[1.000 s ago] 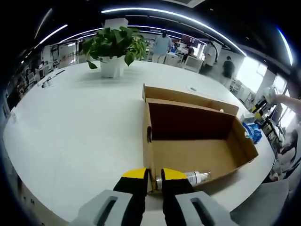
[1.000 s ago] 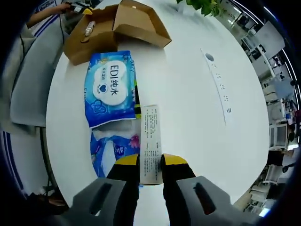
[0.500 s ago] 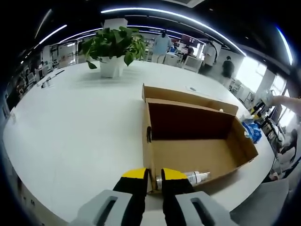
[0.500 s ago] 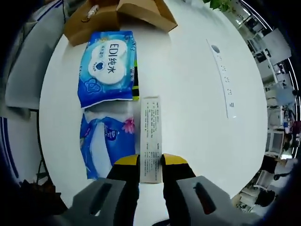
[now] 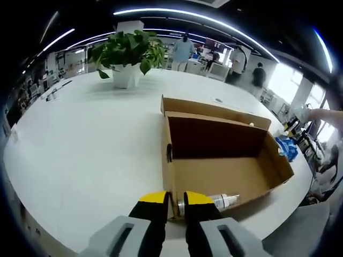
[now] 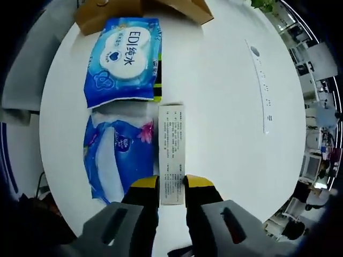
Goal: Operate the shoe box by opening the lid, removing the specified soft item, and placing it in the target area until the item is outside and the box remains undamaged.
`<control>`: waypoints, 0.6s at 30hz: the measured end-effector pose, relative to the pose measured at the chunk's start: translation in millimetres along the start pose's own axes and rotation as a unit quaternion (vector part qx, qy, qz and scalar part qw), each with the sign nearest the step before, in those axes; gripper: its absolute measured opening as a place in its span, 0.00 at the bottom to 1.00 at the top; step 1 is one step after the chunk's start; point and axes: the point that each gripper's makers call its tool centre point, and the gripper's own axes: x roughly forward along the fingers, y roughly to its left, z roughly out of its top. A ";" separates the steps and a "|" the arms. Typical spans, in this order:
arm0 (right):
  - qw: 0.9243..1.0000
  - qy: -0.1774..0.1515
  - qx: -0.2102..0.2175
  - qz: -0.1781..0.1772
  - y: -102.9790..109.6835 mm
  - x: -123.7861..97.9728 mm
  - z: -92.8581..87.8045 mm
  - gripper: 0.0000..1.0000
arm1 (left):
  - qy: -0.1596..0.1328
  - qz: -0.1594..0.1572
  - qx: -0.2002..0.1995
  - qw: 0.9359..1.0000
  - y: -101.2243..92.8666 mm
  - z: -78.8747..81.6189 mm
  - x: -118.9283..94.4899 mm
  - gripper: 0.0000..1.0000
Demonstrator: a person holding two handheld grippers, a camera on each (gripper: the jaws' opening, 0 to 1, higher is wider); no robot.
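- White desk (image 5: 80,144) spreads across both views, with a potted plant (image 5: 128,53) at upper left of the left gripper view.
- My left gripper (image 5: 172,202) is clamped on the near wall of the open shoe box (image 5: 225,160) (a bottle (image 5: 217,201) lies inside).
- My right gripper (image 6: 172,184) is clamped on a white slim carton (image 6: 172,152), low centre.
- Beside it lie two blue wipes packs (image 6: 126,59), outside the box.

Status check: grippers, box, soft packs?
Left gripper clamps box wall. Right gripper grips white carton. Two blue packs out on table.
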 end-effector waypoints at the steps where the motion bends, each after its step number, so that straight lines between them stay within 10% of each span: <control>1: 1.000 0.001 0.000 0.000 -0.1 0.0 -0.7 0.16 | 0.002 0.000 0.002 1.000 -0.1 0.0 0.1 0.11; 18: 1.000 0.019 0.000 -0.017 -9.0 4.2 -2.2 0.16 | 0.016 0.011 0.050 0.999 -1.9 3.3 1.0 0.11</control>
